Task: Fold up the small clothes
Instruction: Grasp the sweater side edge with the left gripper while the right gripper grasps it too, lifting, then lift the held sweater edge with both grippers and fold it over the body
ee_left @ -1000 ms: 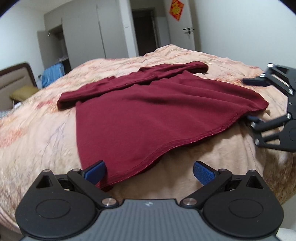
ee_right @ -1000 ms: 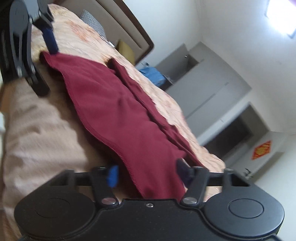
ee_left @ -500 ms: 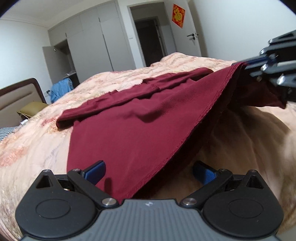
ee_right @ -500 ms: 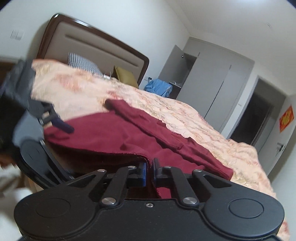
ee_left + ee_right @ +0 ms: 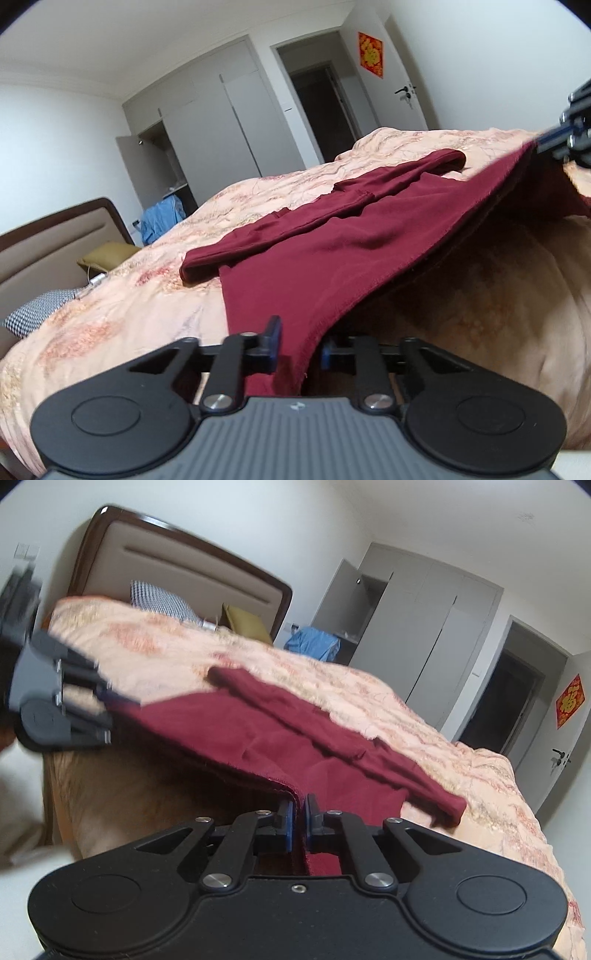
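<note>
A dark red garment (image 5: 332, 258) lies on the peach floral bedspread (image 5: 129, 306), its sleeves folded across the far side. My left gripper (image 5: 297, 349) is shut on the garment's near hem corner. My right gripper (image 5: 298, 821) is shut on the other hem corner (image 5: 291, 790). Both hold the hem lifted a little above the bed, stretched between them. The right gripper also shows at the right edge of the left wrist view (image 5: 569, 144), and the left gripper shows blurred at the left of the right wrist view (image 5: 59, 709).
A brown headboard (image 5: 177, 572), a checked pillow (image 5: 162, 602) and an olive cushion (image 5: 247, 626) stand at the bed's head. Grey wardrobes (image 5: 221, 122), a blue cloth (image 5: 162, 218) and a dark doorway (image 5: 321, 107) lie beyond.
Both grippers have closed on the hem corners, right one first, and lifted the near edge off the bed. The cameras have tilted upward.
</note>
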